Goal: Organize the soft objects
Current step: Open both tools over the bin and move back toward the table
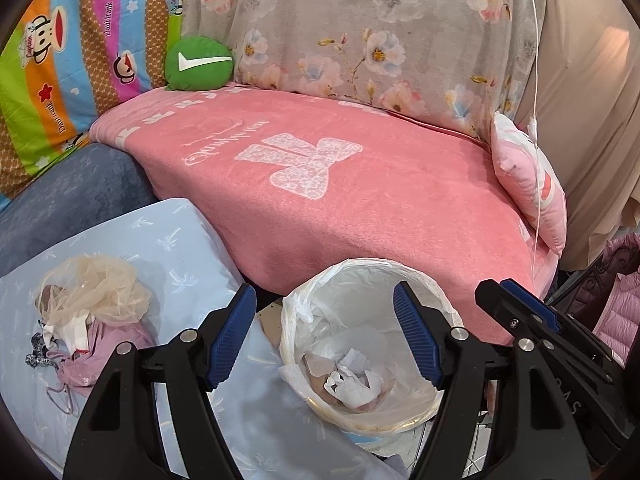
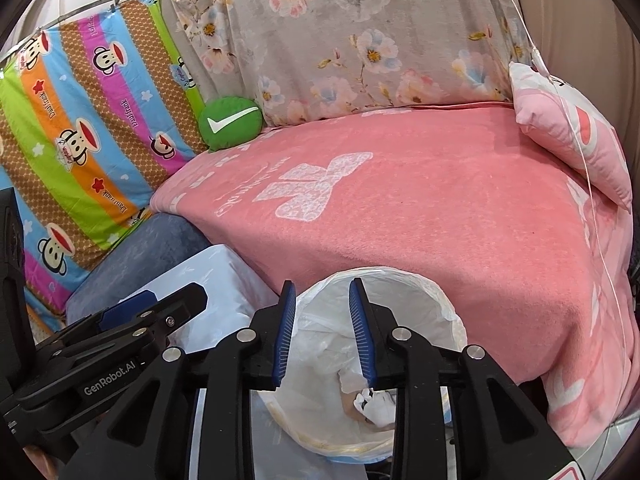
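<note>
A round green cushion with a white tick [image 1: 199, 64] [image 2: 231, 123] leans at the back left corner of a sofa seat covered by a pink blanket [image 1: 320, 184] [image 2: 420, 216]. A small pink pillow [image 1: 530, 178] [image 2: 576, 140] stands at the seat's right end. A heap of beige mesh and mauve cloth [image 1: 90, 316] lies on a pale blue cushion [image 1: 180, 248]. My left gripper [image 1: 324, 332] is open and holds nothing, hovering above a lined bin. My right gripper [image 2: 322, 328] hangs beside it over the same bin, its jaws partly apart with nothing between them.
A white-bagged waste bin [image 1: 304, 312] [image 2: 440, 308] with crumpled paper inside stands in front of the sofa. A grey floral cover [image 1: 380, 28] forms the sofa back. A striped monkey-print sheet [image 1: 72, 64] hangs at left. A thin white cord [image 1: 536, 128] dangles at right.
</note>
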The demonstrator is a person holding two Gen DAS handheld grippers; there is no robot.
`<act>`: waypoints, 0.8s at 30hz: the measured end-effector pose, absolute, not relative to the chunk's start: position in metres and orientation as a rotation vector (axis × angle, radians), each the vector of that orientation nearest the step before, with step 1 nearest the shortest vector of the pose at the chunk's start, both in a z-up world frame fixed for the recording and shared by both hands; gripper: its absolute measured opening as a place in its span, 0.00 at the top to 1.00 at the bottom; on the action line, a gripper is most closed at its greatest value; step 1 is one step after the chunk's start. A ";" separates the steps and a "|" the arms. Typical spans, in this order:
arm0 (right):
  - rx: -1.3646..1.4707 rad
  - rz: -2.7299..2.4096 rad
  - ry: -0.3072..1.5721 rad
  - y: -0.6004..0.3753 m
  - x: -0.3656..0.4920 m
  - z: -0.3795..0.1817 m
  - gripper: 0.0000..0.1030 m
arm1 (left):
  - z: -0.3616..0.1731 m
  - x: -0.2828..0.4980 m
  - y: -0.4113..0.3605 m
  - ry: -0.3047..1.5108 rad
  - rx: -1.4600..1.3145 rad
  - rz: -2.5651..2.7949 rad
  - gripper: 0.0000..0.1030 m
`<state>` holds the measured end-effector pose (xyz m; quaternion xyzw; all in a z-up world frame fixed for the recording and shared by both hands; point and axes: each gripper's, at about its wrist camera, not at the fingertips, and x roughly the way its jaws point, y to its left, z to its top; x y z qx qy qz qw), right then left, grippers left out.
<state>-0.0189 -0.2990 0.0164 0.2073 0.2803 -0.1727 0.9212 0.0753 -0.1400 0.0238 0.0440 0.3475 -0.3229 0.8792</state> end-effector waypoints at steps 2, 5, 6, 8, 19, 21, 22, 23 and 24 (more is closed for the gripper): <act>0.419 -0.348 0.580 -0.295 -0.018 0.017 0.72 | 0.023 0.076 -0.135 0.727 0.084 -0.666 0.34; 0.408 -0.335 0.584 -0.286 -0.016 0.019 0.72 | 0.023 0.077 -0.128 0.728 0.075 -0.657 0.34; 0.405 -0.329 0.585 -0.283 -0.015 0.019 0.72 | 0.024 0.077 -0.125 0.728 0.072 -0.653 0.34; 0.398 -0.320 0.587 -0.277 -0.013 0.021 0.71 | 0.024 0.078 -0.120 0.729 0.064 -0.646 0.34; 0.346 -0.266 0.598 -0.239 -0.003 0.030 0.70 | 0.028 0.083 -0.081 0.724 0.011 -0.592 0.33; 0.338 -0.257 0.599 -0.231 -0.001 0.031 0.67 | 0.027 0.084 -0.073 0.724 -0.001 -0.578 0.33; 0.334 -0.251 0.599 -0.228 0.001 0.032 0.66 | 0.027 0.084 -0.069 0.724 -0.005 -0.572 0.33; 0.330 -0.246 0.600 -0.225 0.002 0.033 0.65 | 0.026 0.085 -0.063 0.724 -0.011 -0.562 0.33; 0.323 -0.238 0.602 -0.220 0.003 0.034 0.65 | 0.026 0.086 -0.058 0.725 -0.017 -0.555 0.33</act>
